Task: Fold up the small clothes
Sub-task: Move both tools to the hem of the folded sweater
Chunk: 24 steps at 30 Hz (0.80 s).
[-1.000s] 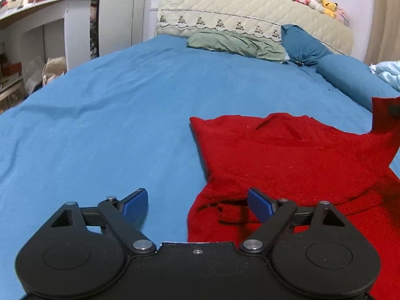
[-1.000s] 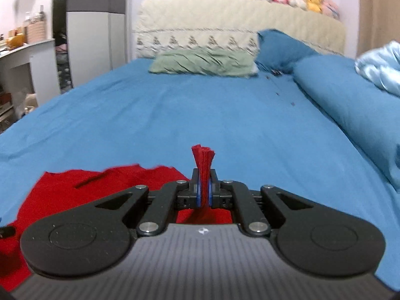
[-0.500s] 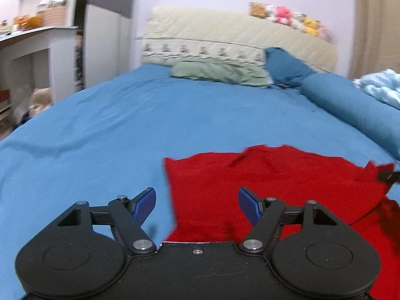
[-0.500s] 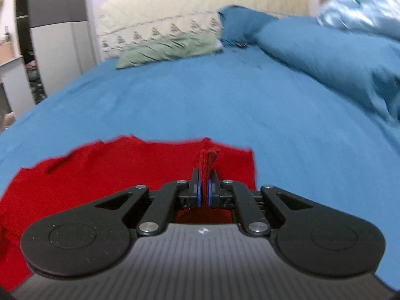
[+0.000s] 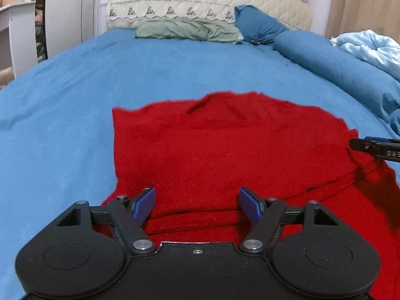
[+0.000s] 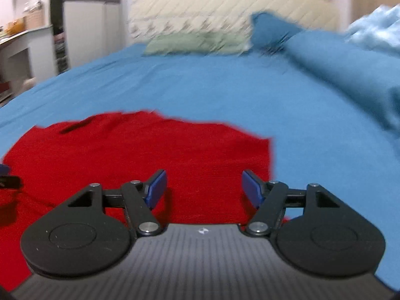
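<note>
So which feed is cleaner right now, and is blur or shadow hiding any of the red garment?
Left wrist view: sharp; the red garment reads clearly, with a dark shadow on its right side below the right gripper tip. Right wrist view: motion-blurred, headboard and pillows smeared, garment edges soft; the open right gripper itself stays crisp. Both views bend the bed with fisheye.

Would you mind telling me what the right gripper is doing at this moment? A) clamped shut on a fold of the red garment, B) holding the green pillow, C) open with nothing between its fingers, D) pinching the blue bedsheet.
C: the right gripper has its blue pads spread wide apart over the red garment, gripping nothing.
</note>
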Each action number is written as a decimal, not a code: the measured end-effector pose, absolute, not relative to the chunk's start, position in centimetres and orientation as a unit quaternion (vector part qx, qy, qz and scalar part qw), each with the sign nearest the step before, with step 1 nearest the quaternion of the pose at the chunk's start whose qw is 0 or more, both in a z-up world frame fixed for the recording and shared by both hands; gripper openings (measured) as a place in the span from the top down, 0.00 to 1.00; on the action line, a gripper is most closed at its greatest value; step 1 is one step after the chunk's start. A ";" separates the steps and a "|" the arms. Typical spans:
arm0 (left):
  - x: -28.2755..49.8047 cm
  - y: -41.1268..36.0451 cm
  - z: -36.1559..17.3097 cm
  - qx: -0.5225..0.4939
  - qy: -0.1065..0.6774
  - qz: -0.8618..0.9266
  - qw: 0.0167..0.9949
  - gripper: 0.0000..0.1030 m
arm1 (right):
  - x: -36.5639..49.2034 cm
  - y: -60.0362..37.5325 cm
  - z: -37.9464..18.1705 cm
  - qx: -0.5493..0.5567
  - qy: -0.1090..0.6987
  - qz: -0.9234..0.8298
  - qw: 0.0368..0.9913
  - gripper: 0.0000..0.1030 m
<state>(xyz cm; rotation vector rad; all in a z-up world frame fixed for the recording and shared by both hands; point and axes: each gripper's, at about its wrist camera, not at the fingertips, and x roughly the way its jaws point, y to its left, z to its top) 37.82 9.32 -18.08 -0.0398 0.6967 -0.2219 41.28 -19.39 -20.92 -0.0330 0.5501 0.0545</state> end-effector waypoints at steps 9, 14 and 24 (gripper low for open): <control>37.7 8.9 -17.9 -0.012 0.348 -0.100 0.932 0.25 | 42.9 -19.2 -20.8 0.010 0.286 0.007 0.958 0.19; 37.8 8.7 -18.0 -0.004 0.351 -0.102 0.931 0.25 | 47.5 -18.5 -21.8 0.007 0.335 0.006 0.942 0.19; 37.9 8.3 -17.9 0.011 0.353 -0.100 0.930 0.25 | 52.2 -22.0 -21.5 0.019 0.337 -0.065 0.939 0.17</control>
